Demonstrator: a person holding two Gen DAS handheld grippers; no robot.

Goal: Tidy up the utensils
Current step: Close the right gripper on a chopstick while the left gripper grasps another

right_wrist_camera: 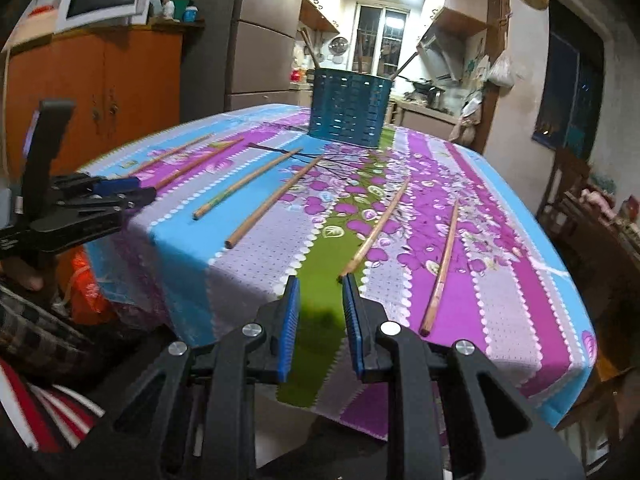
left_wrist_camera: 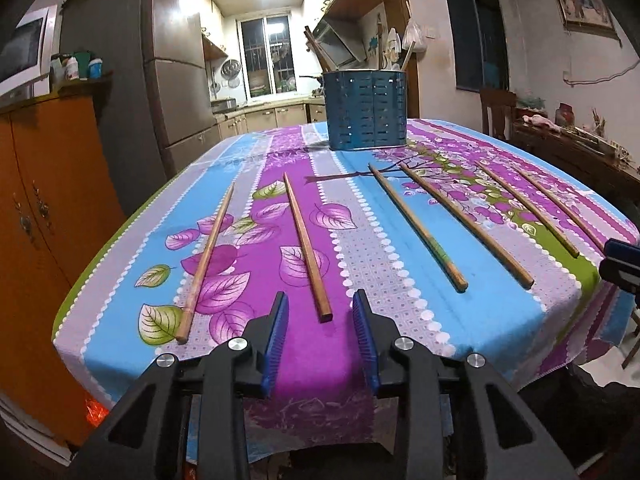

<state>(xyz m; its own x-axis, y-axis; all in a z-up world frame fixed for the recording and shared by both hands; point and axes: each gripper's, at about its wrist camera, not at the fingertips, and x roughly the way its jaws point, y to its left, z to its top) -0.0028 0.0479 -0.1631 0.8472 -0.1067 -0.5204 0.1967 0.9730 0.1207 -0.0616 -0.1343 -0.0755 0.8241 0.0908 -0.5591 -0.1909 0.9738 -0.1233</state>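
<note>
Six chopsticks lie apart from one another on the cloth-covered surface (left_wrist_camera: 400,264), fanned out with their thick ends toward the near edge and their tips toward a blue slotted holder (left_wrist_camera: 367,109) that stands upright at the far middle. The holder already has a few sticks and utensils poking out of its top.

The left gripper (left_wrist_camera: 320,300) hangs just off the near edge, its blue pads parted with nothing between them. The thick end of the second chopstick from the left (left_wrist_camera: 306,246) sits just ahead of the gap, slightly nearer the left pad. The leftmost chopstick (left_wrist_camera: 206,258) ends close to the cloth's near-left edge, and wide bare cloth separates it from its neighbour.

The right gripper (right_wrist_camera: 320,282) also hovers at the near edge, released, pads parted and empty. The butt of one chopstick (right_wrist_camera: 376,228) lies right at the tip of its right pad; whether they touch cannot be told. Another chopstick (right_wrist_camera: 442,268) lies further right, its end near the cloth's drop.

Between chopsticks and holder the cloth is open. An orange cabinet (left_wrist_camera: 44,216) stands left of the surface, a chair (left_wrist_camera: 496,114) to its right.
</note>
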